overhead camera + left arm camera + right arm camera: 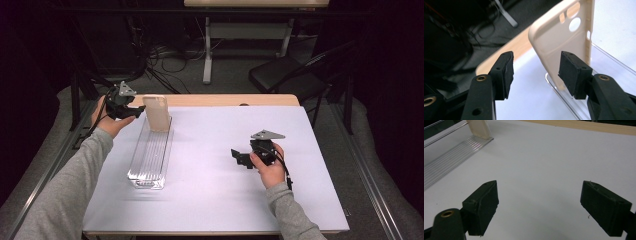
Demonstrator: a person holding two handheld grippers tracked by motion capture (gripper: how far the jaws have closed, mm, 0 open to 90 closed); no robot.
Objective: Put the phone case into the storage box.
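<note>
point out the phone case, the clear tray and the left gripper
phone case (554, 37), left gripper view, on its beige back
clear tray (150, 155), high view, on its ribbed floor
left gripper (536, 68), left gripper view, midway between its fingertips

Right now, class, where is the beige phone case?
In the high view, the phone case stands upright at the far end of the clear tray, left of centre, beside the open left gripper.

Bright, evenly lit white table (210, 165) amid dark surroundings; soft shadows, slightly blurred close-ups.
</note>
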